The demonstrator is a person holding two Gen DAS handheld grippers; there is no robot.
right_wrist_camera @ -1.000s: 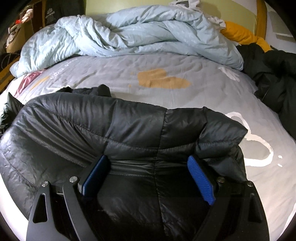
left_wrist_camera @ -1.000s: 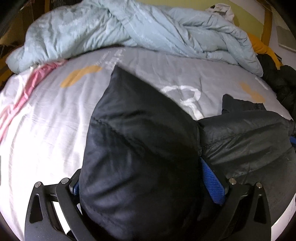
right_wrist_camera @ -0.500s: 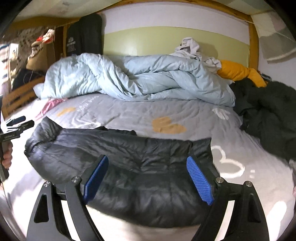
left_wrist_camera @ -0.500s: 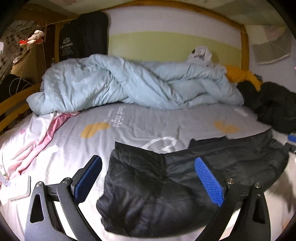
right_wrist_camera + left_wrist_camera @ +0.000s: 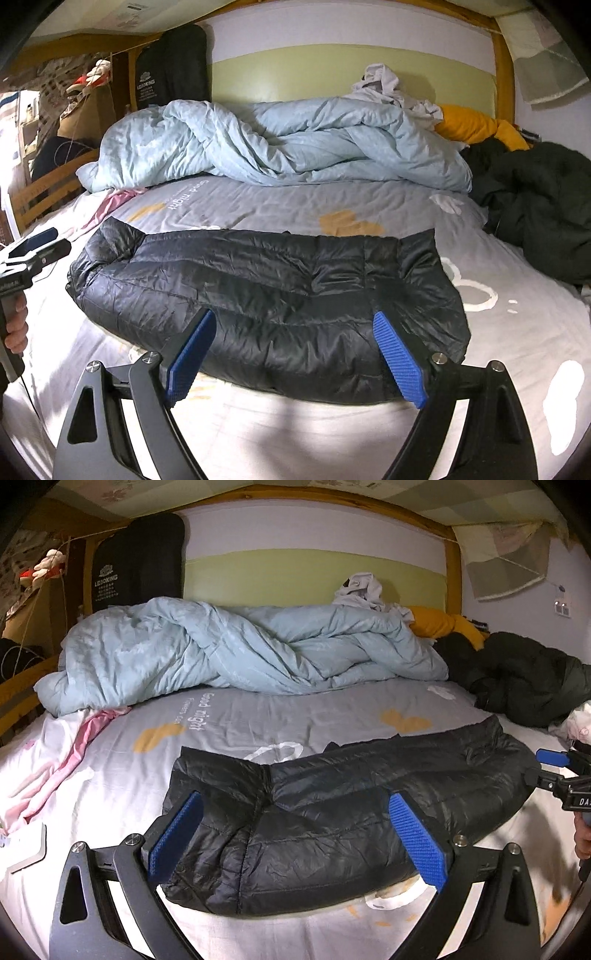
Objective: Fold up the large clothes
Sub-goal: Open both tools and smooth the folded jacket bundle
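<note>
Both claws, left claw (image 5: 295, 843) and right claw (image 5: 295, 356), hang spread and empty over the folded jacket (image 5: 343, 808) at the bed's (image 5: 110, 775) near edge; its puffy filling could spring the fold apart.

A black quilted jacket (image 5: 332, 805) lies on a grey bedsheet (image 5: 258, 716) with orange patches.

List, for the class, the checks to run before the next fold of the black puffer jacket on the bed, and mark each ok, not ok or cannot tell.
1. Black puffer jacket lies flat on the bed sheet: ok.
2. Left gripper open, holding nothing: ok.
3. Right gripper open, holding nothing: ok.
4. Light blue duvet apart from the jacket: ok.
5. Dark coat apart from the jacket: ok.
6. Sleeves tucked underneath: cannot tell.
</note>
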